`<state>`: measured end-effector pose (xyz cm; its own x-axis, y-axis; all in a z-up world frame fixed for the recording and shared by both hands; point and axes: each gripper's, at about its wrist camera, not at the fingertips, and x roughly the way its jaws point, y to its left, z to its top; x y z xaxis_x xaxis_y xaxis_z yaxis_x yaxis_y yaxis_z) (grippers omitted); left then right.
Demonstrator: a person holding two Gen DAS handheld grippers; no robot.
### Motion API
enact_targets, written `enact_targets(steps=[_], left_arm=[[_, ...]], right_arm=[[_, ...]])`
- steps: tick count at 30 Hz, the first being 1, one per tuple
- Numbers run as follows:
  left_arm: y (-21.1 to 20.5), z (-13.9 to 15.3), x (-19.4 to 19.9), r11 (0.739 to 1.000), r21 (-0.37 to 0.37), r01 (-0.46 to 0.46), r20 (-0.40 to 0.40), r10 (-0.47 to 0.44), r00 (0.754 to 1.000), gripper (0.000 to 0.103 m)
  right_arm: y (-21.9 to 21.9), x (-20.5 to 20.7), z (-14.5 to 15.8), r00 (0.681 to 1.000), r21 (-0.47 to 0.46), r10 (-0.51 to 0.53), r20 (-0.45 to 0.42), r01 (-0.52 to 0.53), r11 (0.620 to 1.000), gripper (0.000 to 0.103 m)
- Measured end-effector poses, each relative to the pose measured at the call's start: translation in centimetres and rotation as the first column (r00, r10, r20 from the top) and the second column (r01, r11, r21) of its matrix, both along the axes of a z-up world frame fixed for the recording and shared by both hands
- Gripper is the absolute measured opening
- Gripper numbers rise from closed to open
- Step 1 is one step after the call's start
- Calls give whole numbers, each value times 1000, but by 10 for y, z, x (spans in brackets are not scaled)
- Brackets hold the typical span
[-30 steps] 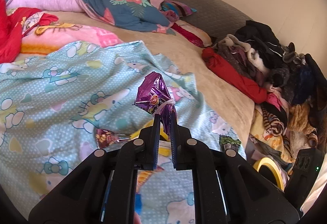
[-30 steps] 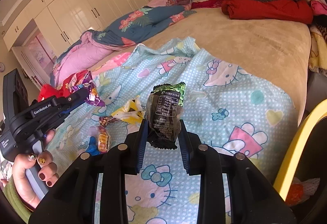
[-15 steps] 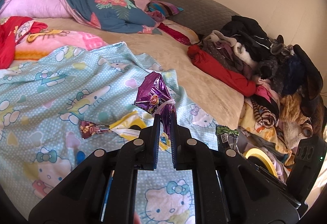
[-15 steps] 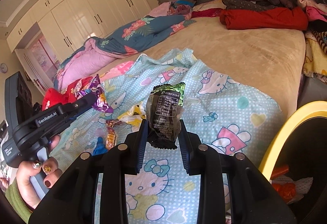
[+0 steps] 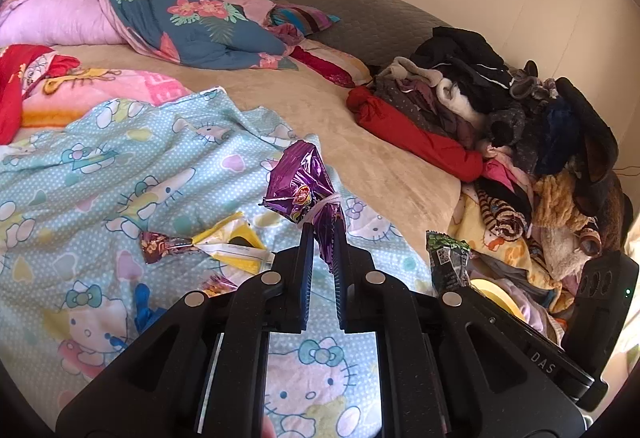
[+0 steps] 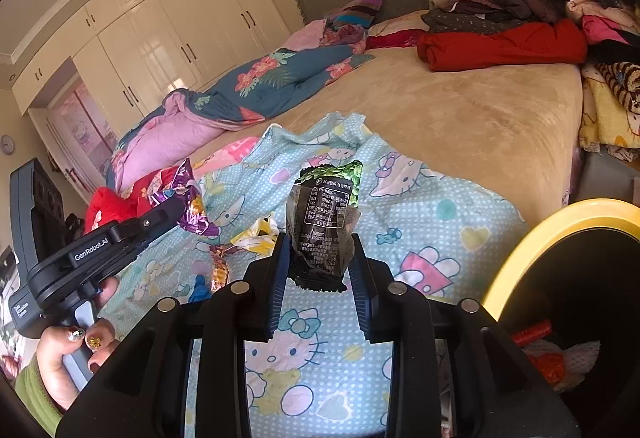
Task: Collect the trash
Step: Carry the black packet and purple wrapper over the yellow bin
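While each hand-held gripper clamps a wrapper, litter (image 5: 224,244) dots the sheet (image 5: 120,166).

Yellow-rimmed bin (image 6: 560,222) cut off by right edge of right wrist view — inside mostly dark, only a red scrap and pale paper legible. In left wrist view, same rim (image 5: 498,294) mostly hidden behind gripper body. Print on dark wrapper (image 6: 326,222) too small to read. Small wrappers (image 6: 220,266) on sheet partly hidden — kind unclear. Hand (image 6: 70,362) cropped at left edge.
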<state>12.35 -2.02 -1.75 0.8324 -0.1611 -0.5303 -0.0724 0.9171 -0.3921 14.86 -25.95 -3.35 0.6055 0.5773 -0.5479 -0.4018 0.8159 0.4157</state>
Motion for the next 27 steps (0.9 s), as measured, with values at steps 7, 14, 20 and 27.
enact_targets(steps=[7,14,20,27], left_arm=[[-9,6,-5,1000,1,26,13,-26,1000,5],[-22,10,-8,998,5,64,25,-64,998,5],[-33,12,-11,996,8,93,30,-93,995,5],[-50,12,-13,991,15,136,29,-136,990,5]], right_arm=[[-16,-8,8,1000,10,-27,11,27,1000,28],[-36,-15,16,997,12,-68,21,68,998,28],[-59,-18,20,993,17,-113,15,113,993,28],[-81,-24,24,989,26,-150,12,150,988,28]])
